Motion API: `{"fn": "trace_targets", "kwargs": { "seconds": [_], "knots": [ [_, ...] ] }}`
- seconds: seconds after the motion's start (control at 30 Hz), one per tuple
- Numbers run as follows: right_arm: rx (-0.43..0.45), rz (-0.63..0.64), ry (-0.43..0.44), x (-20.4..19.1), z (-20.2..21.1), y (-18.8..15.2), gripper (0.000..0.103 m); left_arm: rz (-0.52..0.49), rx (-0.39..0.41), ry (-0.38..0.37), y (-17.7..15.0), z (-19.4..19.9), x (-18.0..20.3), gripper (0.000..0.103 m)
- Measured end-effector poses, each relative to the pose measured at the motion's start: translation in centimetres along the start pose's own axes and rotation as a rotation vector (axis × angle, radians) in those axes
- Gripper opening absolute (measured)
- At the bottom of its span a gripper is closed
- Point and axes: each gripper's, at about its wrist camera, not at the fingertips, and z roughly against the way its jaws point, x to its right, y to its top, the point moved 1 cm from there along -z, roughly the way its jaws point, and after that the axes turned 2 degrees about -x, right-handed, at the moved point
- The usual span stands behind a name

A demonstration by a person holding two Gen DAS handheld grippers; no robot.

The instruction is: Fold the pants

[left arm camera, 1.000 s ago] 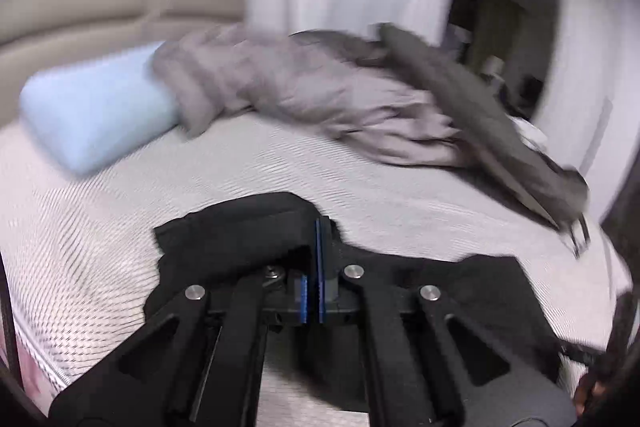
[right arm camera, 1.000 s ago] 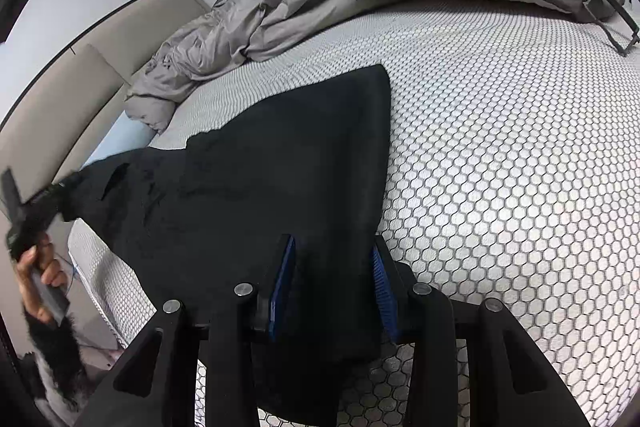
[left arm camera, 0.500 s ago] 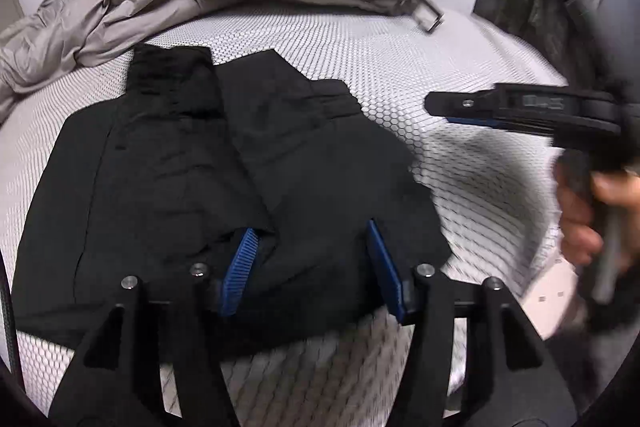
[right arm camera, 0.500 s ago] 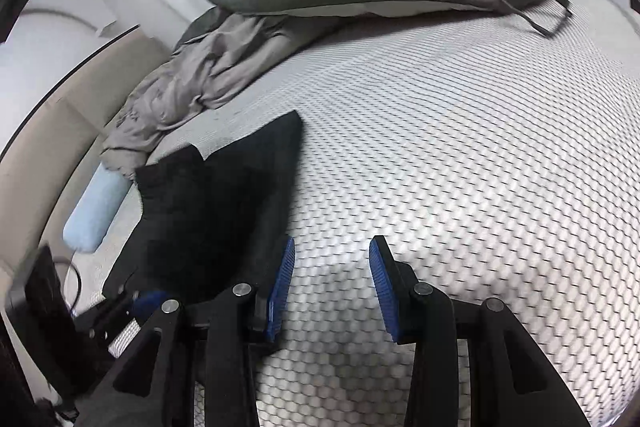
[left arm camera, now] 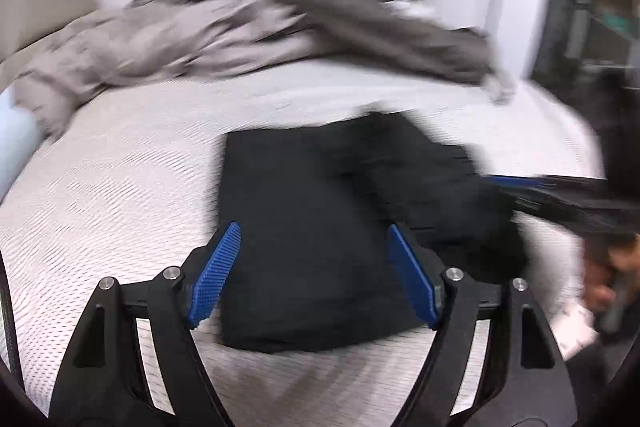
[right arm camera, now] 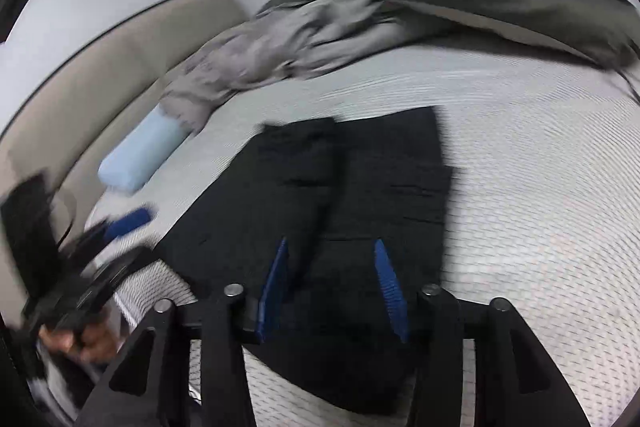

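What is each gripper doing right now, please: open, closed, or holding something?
Left gripper: open, jaws just widened, holding nothing, above the black pants.
Right gripper: open, jaws just widened, holding nothing.

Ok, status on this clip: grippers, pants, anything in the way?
Left gripper open, jaws just widened, nothing pinched. Right gripper open, jaws just widened, empty. Black fabric pants folded flat on the white mesh mattress. Grey bedding heaped beyond, apart.

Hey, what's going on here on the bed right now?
A person is folding black pants on the mattress with a handheld gripper in each hand. The pants lie folded into a compact block. The left gripper and the right gripper have just been opening, and neither is pinching the cloth. Grey bedding is bunched behind.
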Motion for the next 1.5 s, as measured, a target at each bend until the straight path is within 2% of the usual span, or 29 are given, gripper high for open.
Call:
{"fn": "trace_targets", "kwargs": {
  "seconds": [0.07,0.17,0.2,0.3,0.33,0.4,0.43,0.57,0.6,0.7,0.83,0.9,0.93,1.03,1.1,1.13,1.17,1.3,1.4,1.47,1.5],
  "knots": [
    [-0.042,0.052,0.007,-2.6,-2.5,0.2,0.059,0.008,-0.066,0.063,-1.3,-2.5,-2.5,0.066],
    [-0.096,0.105,-0.011,-5.7,-6.3,0.3,0.062,0.026,-0.117,0.014,-2.4,-4.1,-4.7,0.065],
    [-0.103,0.121,-0.039,-6.4,-7.4,0.3,0.066,0.032,-0.118,-0.006,-2.6,-4.1,-5.5,0.065],
    [-0.12,0.18,-0.167,-7.7,-10.1,0.3,0.067,0.074,-0.137,-0.056,-2.9,-4.8,-7.5,0.066],
    [-0.128,0.191,-0.184,-7.8,-10.6,0.3,0.067,0.089,-0.143,-0.071,-3.0,-5.0,-8.2,0.066],
    [-0.107,0.164,-0.237,-6.9,-10.0,0.4,0.066,0.089,-0.145,-0.085,-2.9,-5.8,-8.8,0.066],
    [-0.077,0.11,-0.293,-5.7,-8.5,0.5,0.066,0.087,-0.146,-0.085,-2.9,-5.9,-9.1,0.066],
    [0.015,-0.075,-0.39,-0.1,-2.4,0.1,0.066,0.064,-0.138,-0.064,-3.3,-5.4,-8.6,0.066],
    [0.024,-0.117,-0.383,1.6,-1.1,0.0,0.066,0.06,-0.136,-0.059,-3.3,-5.3,-8.6,0.066],
    [0.088,-0.199,-0.261,4.6,2.1,-0.5,0.066,0.06,-0.126,-0.047,-3.2,-4.6,-7.7,0.066],
    [0.046,-0.168,-0.041,3.3,1.4,-0.5,0.066,0.06,-0.108,-0.032,-3.3,-3.6,-7.2,0.066],
    [0.012,-0.155,0.027,2.7,0.3,0.0,0.066,0.064,-0.11,-0.031,-3.1,-3.6,-7.1,0.066],
    [-0.002,-0.147,0.019,2.0,-0.7,0.3,0.066,0.067,-0.113,-0.032,-3.2,-3.6,-7.2,0.066],
    [-0.076,-0.149,-0.101,1.8,-3.4,0.8,0.064,0.063,-0.116,-0.034,-3.3,-3.8,-7.1,0.066],
    [-0.101,-0.146,-0.13,1.8,-4.3,0.7,0.058,0.06,-0.116,-0.035,-3.2,-4.1,-7.2,0.066],
    [-0.106,-0.128,-0.132,1.7,-4.4,0.6,0.051,0.058,-0.116,-0.034,-3.2,-4.1,-7.1,0.066],
    [-0.092,-0.11,-0.138,1.4,-4.3,0.8,0.049,0.056,-0.116,-0.034,-3.2,-4.2,-7.1,0.066],
    [-0.045,-0.052,-0.161,1.0,-2.6,1.3,0.047,0.056,-0.114,-0.03,-3.2,-4.2,-7.0,0.066],
    [0.043,-0.074,-0.096,1.9,-1.2,2.5,0.047,0.049,-0.111,-0.023,-3.2,-4.1,-6.8,0.066],
    [0.019,-0.103,-0.041,2.2,-1.6,2.8,0.047,0.047,-0.11,-0.019,-3.3,-4.2,-6.7,0.066],
    [-0.025,-0.127,-0.009,2.4,-2.6,2.9,0.047,0.047,-0.11,-0.018,-3.3,-4.2,-6.6,0.066]
  ]
}}
